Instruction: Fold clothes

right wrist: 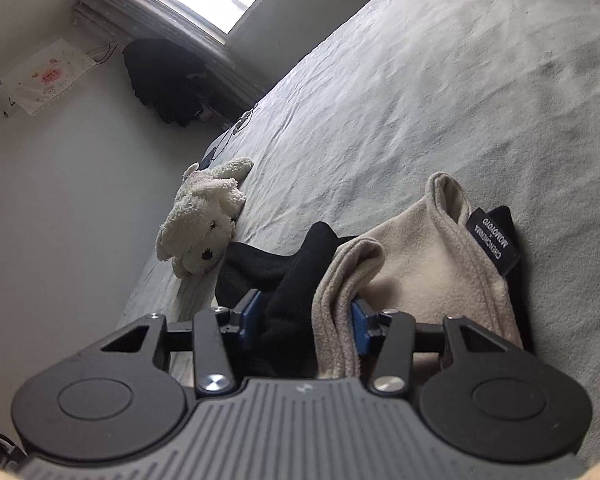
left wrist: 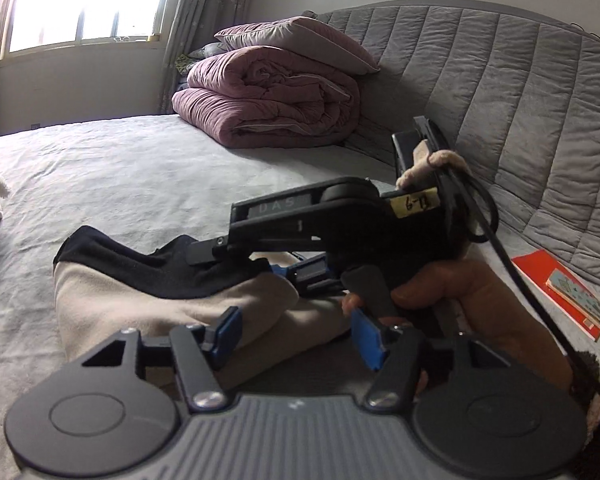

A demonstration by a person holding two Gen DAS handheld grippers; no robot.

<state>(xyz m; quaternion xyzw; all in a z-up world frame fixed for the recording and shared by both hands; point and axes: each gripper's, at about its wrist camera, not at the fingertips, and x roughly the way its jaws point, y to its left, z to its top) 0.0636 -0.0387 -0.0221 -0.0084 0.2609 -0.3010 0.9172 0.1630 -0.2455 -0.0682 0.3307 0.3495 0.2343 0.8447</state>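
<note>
A beige fleece garment (left wrist: 148,300) with a black lining (left wrist: 140,256) lies bunched on the grey bed sheet (left wrist: 120,160). My left gripper (left wrist: 298,334) hovers open just above its beige folds, with nothing pinched between the blue pads (left wrist: 228,330). In the same view my right gripper (left wrist: 296,272) reaches in from the right, held by a hand (left wrist: 460,300), its tips at the garment's edge. The right wrist view shows the right gripper (right wrist: 305,316) shut on a bunch of black and beige cloth (right wrist: 340,280). A black label (right wrist: 494,240) sits on the beige garment (right wrist: 428,260).
A white plush toy (right wrist: 204,216) lies near the bed's edge, left of the garment. A folded purple duvet (left wrist: 268,100) and a pillow rest against the grey quilted headboard (left wrist: 520,100). A red booklet with cards (left wrist: 560,288) lies at the right. Dark clothes (right wrist: 164,80) hang under the window.
</note>
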